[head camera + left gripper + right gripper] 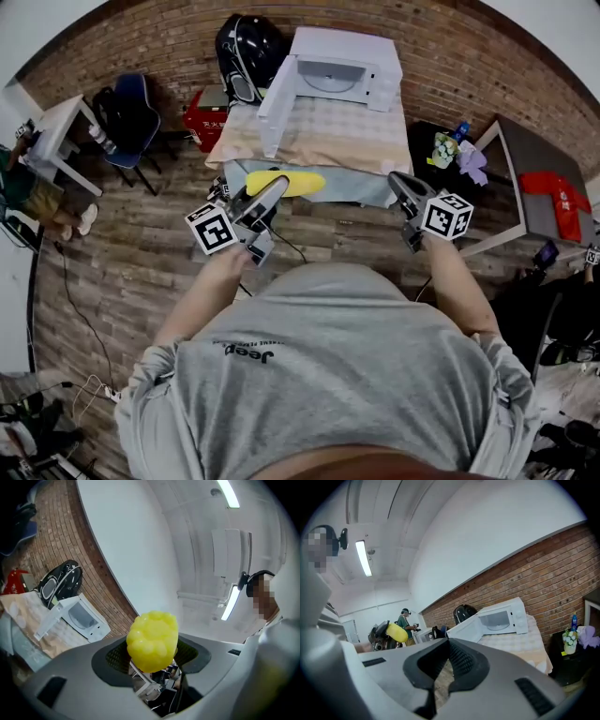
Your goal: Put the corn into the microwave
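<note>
Corn (300,182) sits clamped crosswise in my left gripper (270,192), just left of centre in the head view. My right gripper (398,178) has its jaws together, empty; the microwave (342,67) stands door-open at top centre.

One left gripper (272,190) and one right gripper (399,180) were counted, with one corn (292,182), one microwave (349,58), one black helmet (246,47) and one blue chair (131,112).
</note>
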### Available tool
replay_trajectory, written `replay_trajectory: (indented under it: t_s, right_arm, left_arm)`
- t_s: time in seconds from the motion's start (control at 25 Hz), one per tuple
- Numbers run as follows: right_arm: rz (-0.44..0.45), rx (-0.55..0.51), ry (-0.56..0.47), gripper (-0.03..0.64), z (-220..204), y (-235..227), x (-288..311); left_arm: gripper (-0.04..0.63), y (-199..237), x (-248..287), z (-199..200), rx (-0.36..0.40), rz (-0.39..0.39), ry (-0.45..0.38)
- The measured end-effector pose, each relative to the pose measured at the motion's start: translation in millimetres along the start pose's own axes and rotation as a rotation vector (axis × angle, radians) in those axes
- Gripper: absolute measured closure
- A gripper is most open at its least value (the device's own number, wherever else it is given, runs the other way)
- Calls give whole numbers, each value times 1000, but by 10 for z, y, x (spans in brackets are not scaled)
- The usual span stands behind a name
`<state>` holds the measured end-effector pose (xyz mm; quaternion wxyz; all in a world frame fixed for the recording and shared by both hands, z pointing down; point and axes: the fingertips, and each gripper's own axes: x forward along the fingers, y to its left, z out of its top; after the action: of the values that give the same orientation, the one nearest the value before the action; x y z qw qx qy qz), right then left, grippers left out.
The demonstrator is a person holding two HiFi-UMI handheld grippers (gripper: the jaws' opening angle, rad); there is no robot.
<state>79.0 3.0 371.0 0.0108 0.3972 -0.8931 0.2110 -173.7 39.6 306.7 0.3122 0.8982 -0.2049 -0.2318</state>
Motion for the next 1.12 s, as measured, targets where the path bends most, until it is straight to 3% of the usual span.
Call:
replay_trajectory:
  t_s: [0.4, 0.88, 1.12]
  right_arm:
    - [-51, 15, -6, 600, 128, 22, 735]
    - [-84, 41, 50, 598, -47, -216, 1073]
    - [-74, 61, 57, 598, -51, -569, 1147]
  left_arm:
    - [339, 650, -276, 660, -20, -10, 3]
    - [339, 1052, -364, 777, -40, 9, 5]
    - [339, 1226, -143, 734, -42, 38, 13]
